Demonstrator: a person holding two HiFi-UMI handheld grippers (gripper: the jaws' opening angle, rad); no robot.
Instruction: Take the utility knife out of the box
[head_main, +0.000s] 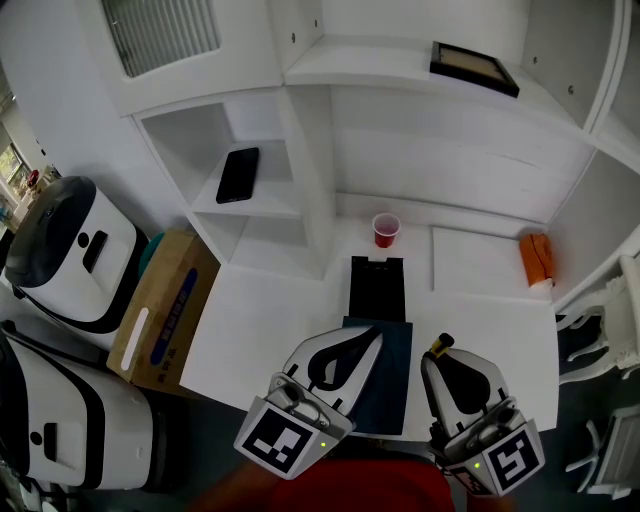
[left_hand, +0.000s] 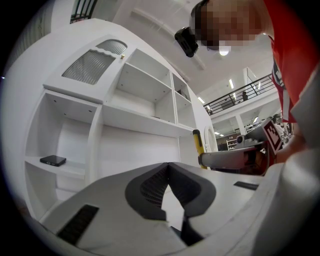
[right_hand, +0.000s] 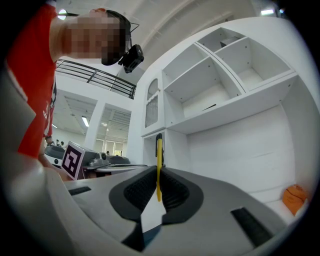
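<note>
A yellow utility knife (right_hand: 159, 165) stands upright between the pads of my right gripper (right_hand: 158, 172), which is shut on it. In the head view its yellow and black end (head_main: 440, 345) shows at the tip of the right gripper (head_main: 438, 358), above the white table's front right. A dark blue box (head_main: 392, 385) lies open on the table, with a black flap (head_main: 378, 290) spread out behind it. My left gripper (head_main: 374, 334) hovers over the box's left side, shut, with nothing between its jaws (left_hand: 168, 166). From the left gripper view the knife (left_hand: 199, 142) shows beside the right gripper (left_hand: 235, 160).
A red cup (head_main: 386, 230) stands at the back of the table (head_main: 260, 320) and an orange object (head_main: 536, 258) lies at the right. A black phone (head_main: 238, 175) rests on a shelf and a framed picture (head_main: 474, 67) higher up. A cardboard box (head_main: 160, 310) and white machines (head_main: 70, 250) stand left.
</note>
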